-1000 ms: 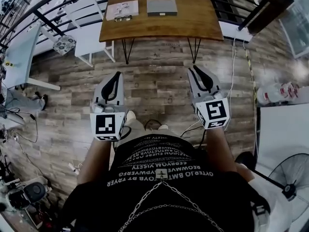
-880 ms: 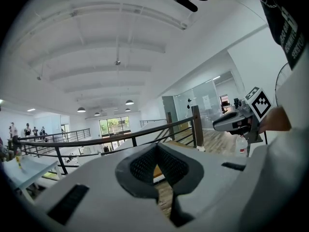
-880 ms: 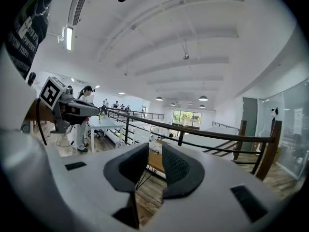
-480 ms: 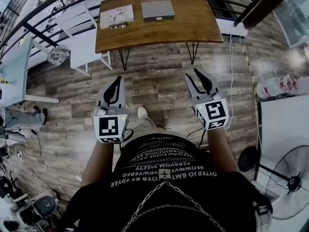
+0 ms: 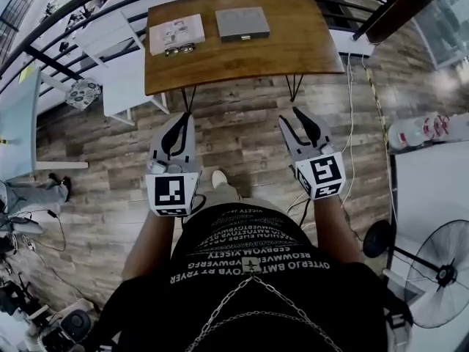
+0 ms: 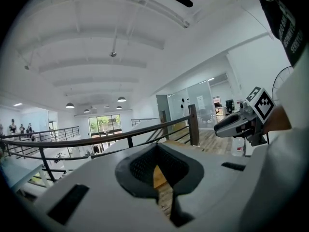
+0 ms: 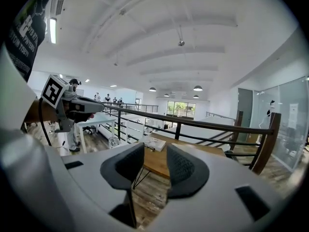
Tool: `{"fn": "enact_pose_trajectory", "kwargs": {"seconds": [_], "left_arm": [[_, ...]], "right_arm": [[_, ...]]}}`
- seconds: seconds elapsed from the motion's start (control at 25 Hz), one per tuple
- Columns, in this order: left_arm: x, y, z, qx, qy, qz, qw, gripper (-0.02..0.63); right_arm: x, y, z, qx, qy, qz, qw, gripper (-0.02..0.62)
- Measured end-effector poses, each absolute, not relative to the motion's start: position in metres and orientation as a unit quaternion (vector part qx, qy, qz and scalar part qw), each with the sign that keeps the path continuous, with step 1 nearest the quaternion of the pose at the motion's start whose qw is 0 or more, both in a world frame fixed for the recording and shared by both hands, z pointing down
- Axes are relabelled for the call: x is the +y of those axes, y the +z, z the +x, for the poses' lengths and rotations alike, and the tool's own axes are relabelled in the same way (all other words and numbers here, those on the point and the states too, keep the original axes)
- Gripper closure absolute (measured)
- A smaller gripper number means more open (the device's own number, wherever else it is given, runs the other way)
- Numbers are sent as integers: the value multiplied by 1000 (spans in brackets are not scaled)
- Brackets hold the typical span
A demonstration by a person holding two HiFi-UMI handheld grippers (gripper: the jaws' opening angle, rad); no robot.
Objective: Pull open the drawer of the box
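Grey right gripper [image 7: 155, 159]: the jaws stand well apart and have just been opening. Only the floor and table edge show between the dark pads, and nothing is held.
Left gripper [image 6: 157, 172]: the jaws are drawn together, with no more than a thin sliver of wood showing through. It holds nothing.
Hands: both are held out in front of the body, side by side with a clear space between them, pointing toward the table [image 5: 300, 46] over bare plank floor.
Box [image 5: 242, 23]: flat and grey, it lies on the far half of the wooden tabletop. A white booklet [image 5: 176, 31] and a pair of glasses [image 5: 179, 49] lie just to its left. It is well apart from both grippers. From here I cannot tell which side carries the drawer front, and no part looks pulled out.
Just changed: in the head view the table is larger and nearer than a second ago, and the grippers have advanced with it, so the person is walking up to it. The right jaws were narrower then.
Meaning for the task: this is the approach and the pull has not begun. The opened right gripper is probably the one readied for the drawer, and the closed left may steady the box.
Next call: cover the remaining gap, then find the drawer's edge or handle before closing on anything.
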State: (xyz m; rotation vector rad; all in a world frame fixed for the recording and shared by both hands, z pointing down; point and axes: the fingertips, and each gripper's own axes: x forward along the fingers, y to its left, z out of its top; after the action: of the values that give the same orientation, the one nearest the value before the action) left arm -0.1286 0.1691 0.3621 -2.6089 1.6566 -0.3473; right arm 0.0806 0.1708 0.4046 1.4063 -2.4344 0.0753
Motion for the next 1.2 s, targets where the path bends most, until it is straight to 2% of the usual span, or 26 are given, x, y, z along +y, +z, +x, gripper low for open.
{"fn": "enact_pose_trajectory", "kwargs": {"seconds": [0.56, 1.2], "left_arm": [[116, 371, -162, 498, -102, -861, 9, 600], [82, 383, -181, 463, -84, -882, -22, 600]], "right_arm": [[130, 400, 47, -833, 31, 526, 169, 453], [105, 385, 19, -812, 17, 545, 207, 454]]}}
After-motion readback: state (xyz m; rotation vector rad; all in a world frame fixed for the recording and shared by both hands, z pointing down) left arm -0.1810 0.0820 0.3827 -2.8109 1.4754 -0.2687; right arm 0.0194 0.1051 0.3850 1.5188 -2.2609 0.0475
